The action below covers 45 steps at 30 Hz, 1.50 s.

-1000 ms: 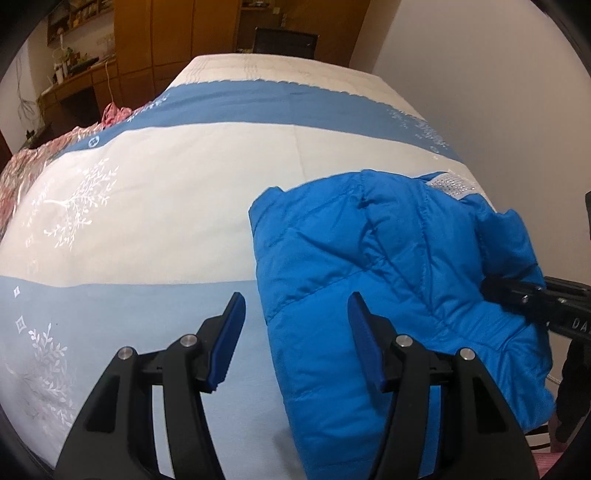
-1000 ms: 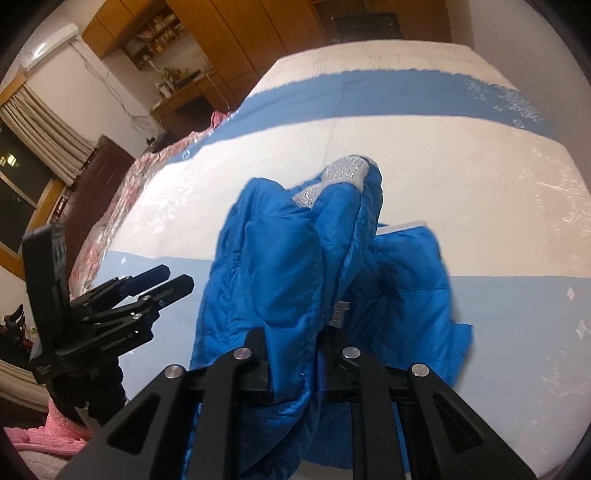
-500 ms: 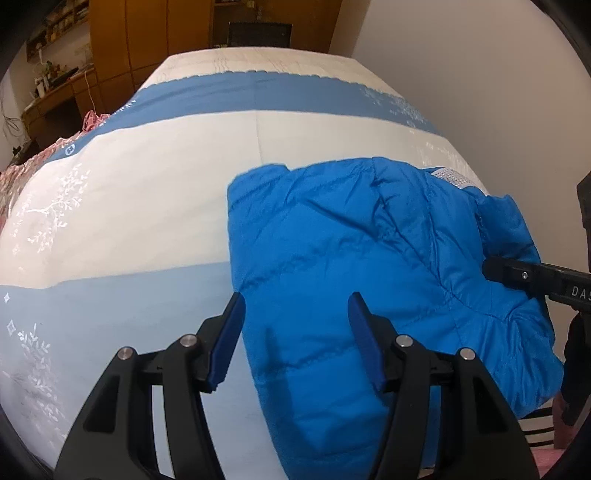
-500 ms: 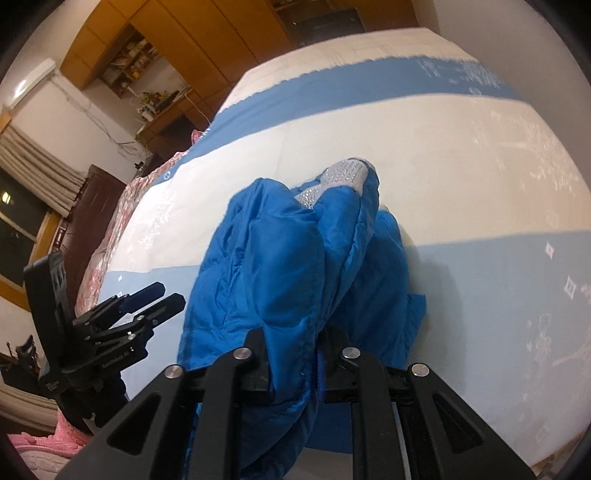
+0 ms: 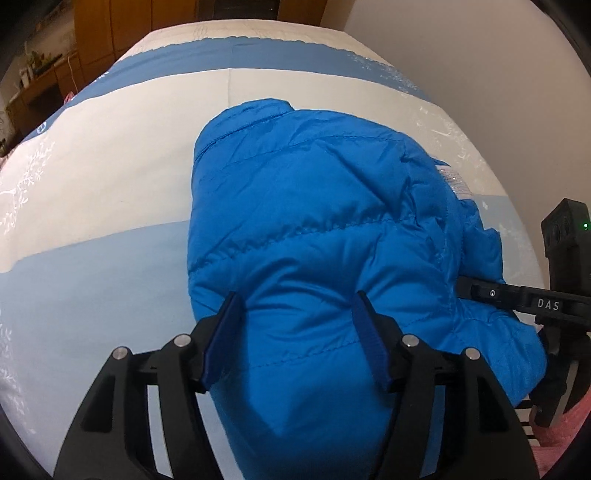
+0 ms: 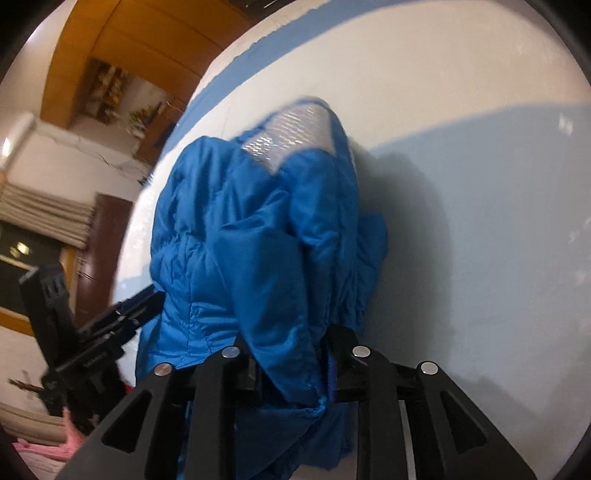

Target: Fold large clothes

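Observation:
A bright blue quilted puffer jacket (image 5: 314, 221) lies bunched on the bed, with a silvery lining patch (image 6: 288, 129) showing at its far end. My left gripper (image 5: 295, 332) is open, its blue-padded fingers either side of the jacket's near bulge. My right gripper (image 6: 291, 373) is shut on a fold of the jacket (image 6: 258, 258) and holds it up off the bed. The right gripper also shows at the right edge of the left wrist view (image 5: 524, 299), clamped on the jacket's side. The left gripper shows blurred at the lower left of the right wrist view (image 6: 136, 310).
The bed cover (image 5: 110, 166) has cream, light blue and mid blue bands. A white wall (image 5: 498, 55) runs along the bed's right side. Wooden cabinets (image 5: 110, 29) and a desk (image 5: 40, 81) stand beyond on the left. Pink fabric (image 6: 44, 450) lies near the bed's edge.
My left gripper has moved right and forward, so its open fingers now straddle the jacket. My right gripper has tilted and lifted its held fold closer to the camera.

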Motion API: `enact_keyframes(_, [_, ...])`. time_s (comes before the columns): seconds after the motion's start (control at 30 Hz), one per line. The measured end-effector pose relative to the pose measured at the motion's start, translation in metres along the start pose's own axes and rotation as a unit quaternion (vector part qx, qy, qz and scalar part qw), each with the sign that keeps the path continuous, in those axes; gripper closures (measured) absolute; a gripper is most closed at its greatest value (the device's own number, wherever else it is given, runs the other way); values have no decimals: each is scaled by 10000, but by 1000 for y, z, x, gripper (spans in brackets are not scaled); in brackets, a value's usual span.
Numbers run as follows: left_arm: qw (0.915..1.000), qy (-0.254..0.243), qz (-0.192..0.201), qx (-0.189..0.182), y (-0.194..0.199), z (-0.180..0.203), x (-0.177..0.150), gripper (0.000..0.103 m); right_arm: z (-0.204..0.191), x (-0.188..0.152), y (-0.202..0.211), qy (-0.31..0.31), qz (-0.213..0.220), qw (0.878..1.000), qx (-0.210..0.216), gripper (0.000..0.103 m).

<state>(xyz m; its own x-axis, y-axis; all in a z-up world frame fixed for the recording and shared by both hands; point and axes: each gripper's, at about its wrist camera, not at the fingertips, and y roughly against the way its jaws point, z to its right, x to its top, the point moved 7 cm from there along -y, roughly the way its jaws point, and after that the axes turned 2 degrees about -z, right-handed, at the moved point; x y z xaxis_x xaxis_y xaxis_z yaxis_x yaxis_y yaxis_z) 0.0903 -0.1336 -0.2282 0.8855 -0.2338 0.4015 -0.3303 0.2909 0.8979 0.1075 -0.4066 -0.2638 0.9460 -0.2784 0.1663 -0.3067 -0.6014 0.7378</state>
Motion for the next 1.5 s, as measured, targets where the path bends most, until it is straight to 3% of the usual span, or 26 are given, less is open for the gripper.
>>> enact_keyframes(0.17, [9999,128,-85,-66,5,-3,3,42,-11,4,8,130,-46,9996,-265,74])
enact_keyframes(0.23, [9996,235,-125,-86,14,-8,4,44,-26,5,24,480,105,9957,-791,69])
enact_keyframes(0.3, [9994,313,-76,-89,32,-14,1,44,-45,3,45,973,395,9830,-1504,68])
enact_keyframes(0.33, [9994,318,-59,-83,40,-16,-3,44,-54,2,51,1117,479,9802,-1565,68])
enact_keyframes(0.43, [9995,278,-31,-137,56,-11,-16,44,-100,-16,62,1602,482,9804,-1041,68])
enact_keyframes(0.57, [9998,151,-67,-97,61,1,-35,44,-145,-35,41,2355,290,9666,-970,72])
enact_keyframes(0.67, [10000,61,-67,26,56,8,-44,44,-124,-51,24,2382,-42,9634,-1231,78])
enact_keyframes(0.83, [9987,286,-236,-356,45,15,-54,44,-73,-75,11,2083,-287,9667,-1461,88])
enact_keyframes(1.07, [9996,-193,-193,61,25,28,-62,35,-37,-84,-8,1421,-252,9838,-1065,94])
enact_keyframes(1.17, [9995,-111,-294,-96,30,24,-54,36,-48,-80,1,1625,-318,9801,-1097,92])
enact_keyframes(1.27, [9993,58,-169,-326,45,14,-28,41,-71,-60,27,1712,-139,9817,-817,87])
enact_keyframes(1.4, [9991,92,100,-390,57,11,25,41,-105,-13,42,2012,261,9763,-759,84])
enact_keyframes(1.5, [9979,103,34,-634,43,20,62,41,-121,32,20,2176,326,9707,-967,84])
